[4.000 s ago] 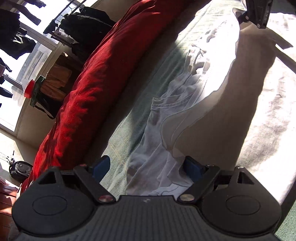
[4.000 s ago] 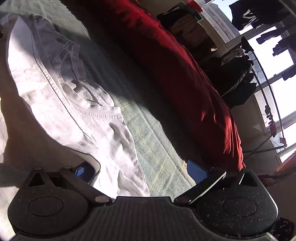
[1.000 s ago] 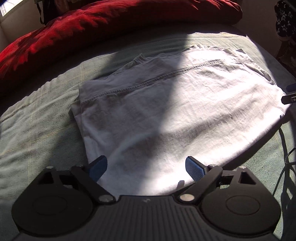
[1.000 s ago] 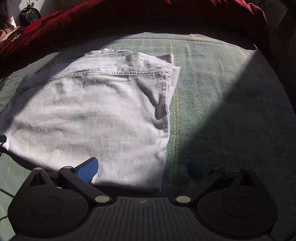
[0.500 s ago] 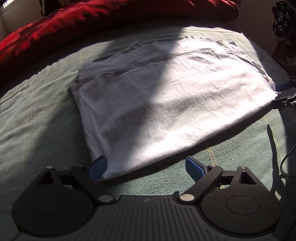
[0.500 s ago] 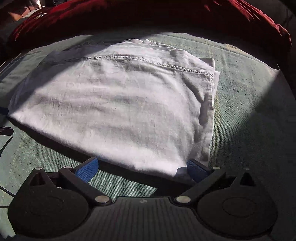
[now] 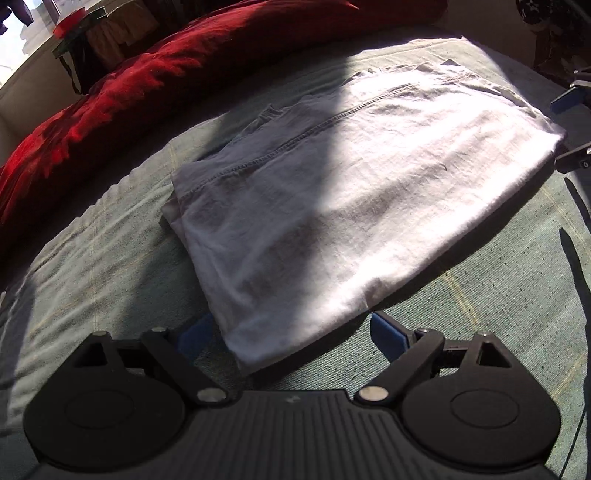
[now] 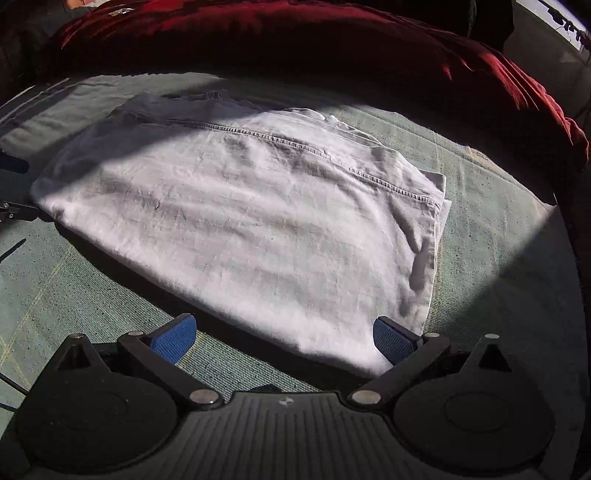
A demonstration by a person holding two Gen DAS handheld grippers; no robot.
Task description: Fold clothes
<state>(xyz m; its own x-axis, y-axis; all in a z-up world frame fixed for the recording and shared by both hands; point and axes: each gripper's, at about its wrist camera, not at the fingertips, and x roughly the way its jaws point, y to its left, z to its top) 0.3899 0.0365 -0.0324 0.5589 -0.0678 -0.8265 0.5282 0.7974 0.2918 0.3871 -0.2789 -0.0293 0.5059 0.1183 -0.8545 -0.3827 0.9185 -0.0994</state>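
A white garment (image 7: 351,192) lies folded into a flat rectangle on the green bedsheet (image 7: 110,266), half in sun and half in shadow. My left gripper (image 7: 291,334) hovers at its near left corner, jaws wide open, with the corner's tip between the blue pads (image 7: 388,334) but untouched. In the right wrist view the same garment (image 8: 258,221) fills the middle. My right gripper (image 8: 284,338) stands open over its near right corner, pads apart from the cloth. Each gripper shows at the other view's edge: the right gripper (image 7: 570,131) and the left gripper (image 8: 14,188).
A bulky red duvet (image 7: 184,74) runs along the far side of the bed, also in the right wrist view as the red duvet (image 8: 332,44). A thin dark cable (image 7: 576,266) hangs at the right. Furniture with a red object (image 7: 74,22) stands by the window.
Both grippers have drawn back from over the garment to its near corners and rolled, so the cloth now sits slanted in each view. The garment itself lies still, folded since the earliest frames.
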